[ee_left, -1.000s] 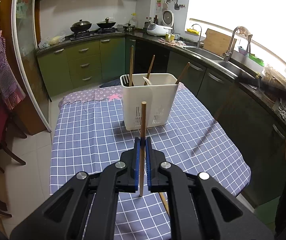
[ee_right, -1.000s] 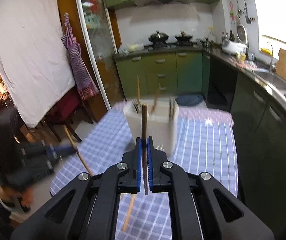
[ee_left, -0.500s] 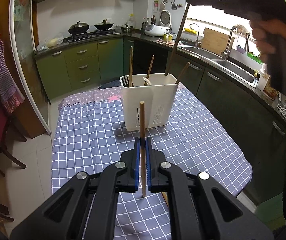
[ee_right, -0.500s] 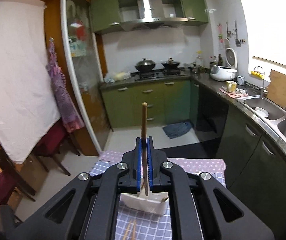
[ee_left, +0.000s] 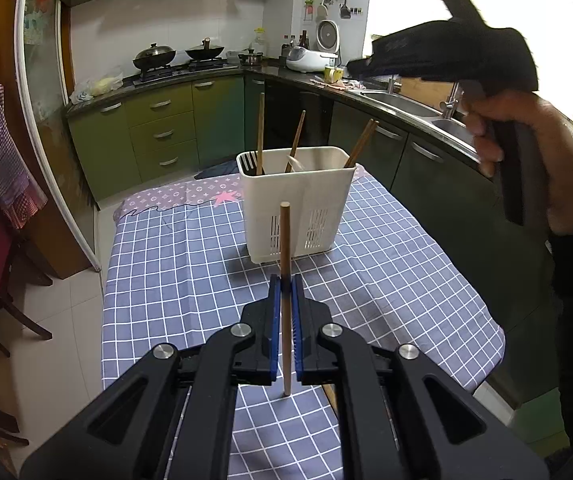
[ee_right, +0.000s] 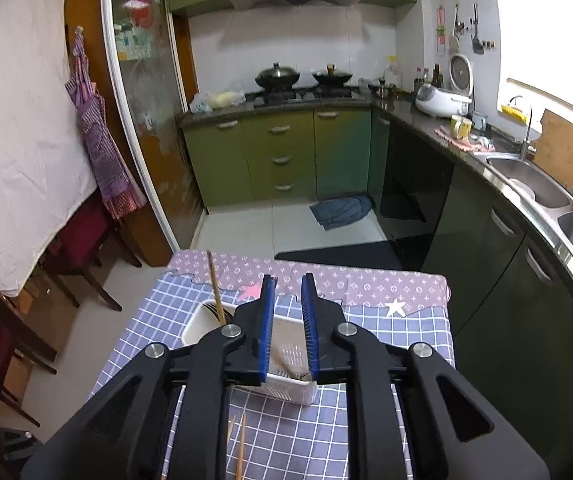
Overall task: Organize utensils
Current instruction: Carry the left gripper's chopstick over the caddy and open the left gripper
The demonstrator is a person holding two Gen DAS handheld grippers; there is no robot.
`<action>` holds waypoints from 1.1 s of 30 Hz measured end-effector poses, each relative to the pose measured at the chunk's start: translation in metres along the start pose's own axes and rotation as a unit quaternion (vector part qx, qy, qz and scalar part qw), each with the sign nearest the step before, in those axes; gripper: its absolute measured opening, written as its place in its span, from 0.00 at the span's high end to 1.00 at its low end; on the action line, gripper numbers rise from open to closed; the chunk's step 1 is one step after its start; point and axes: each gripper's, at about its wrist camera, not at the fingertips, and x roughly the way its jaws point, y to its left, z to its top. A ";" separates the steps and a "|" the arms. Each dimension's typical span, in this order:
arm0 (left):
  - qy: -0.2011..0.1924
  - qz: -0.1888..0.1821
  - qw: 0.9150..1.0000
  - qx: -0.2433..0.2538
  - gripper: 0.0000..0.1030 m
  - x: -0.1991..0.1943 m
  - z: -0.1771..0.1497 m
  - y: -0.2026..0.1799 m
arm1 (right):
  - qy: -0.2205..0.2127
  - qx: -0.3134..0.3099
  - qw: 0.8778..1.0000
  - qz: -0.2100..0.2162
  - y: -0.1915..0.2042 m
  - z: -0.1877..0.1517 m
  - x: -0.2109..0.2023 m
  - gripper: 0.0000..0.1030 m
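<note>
While the left gripper (ee_left: 284, 292) stays low over the checked tablecloth (ee_left: 174, 264), its blue pads are clamped tight on one upright wooden chopstick (ee_left: 285, 264), just short of the white utensil holder (ee_left: 298, 208) standing mid-table. Up above that holder hangs the right gripper (ee_right: 288, 320), gripped by a hand (ee_left: 526, 152); its jaws have just been opening, a clear gap showing and nothing between them. Two chopsticks (ee_left: 360, 140) lean in the holder's right compartment, and more (ee_right: 238, 440) lie on the cloth.

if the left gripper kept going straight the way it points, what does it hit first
Probably the white utensil holder: it stands on the checked tablecloth dead ahead of the left gripper, which grips a chopstick. Depth is unclear.
</note>
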 end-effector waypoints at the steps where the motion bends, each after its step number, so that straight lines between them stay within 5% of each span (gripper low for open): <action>1: 0.000 0.000 1.000 0.000 0.95 0.000 0.000 0.000 | -0.013 0.000 1.000 0.006 -0.001 -0.001 -0.012 0.86; 5: -0.004 0.001 1.000 0.002 0.95 -0.002 0.002 0.001 | -0.046 -0.019 0.998 0.034 0.001 -0.023 -0.063 0.76; 8: -0.008 0.001 1.000 0.001 0.95 -0.004 0.007 0.001 | -0.028 -0.042 0.998 0.038 0.003 -0.053 -0.074 0.76; 21: -0.041 0.008 0.999 -0.016 0.95 -0.024 0.086 0.006 | 0.167 -0.014 0.985 0.045 -0.035 -0.220 0.013 0.76; 33: -0.104 0.040 0.993 -0.029 0.95 -0.031 0.182 0.006 | 0.207 0.007 0.977 0.055 -0.053 -0.255 0.038 0.76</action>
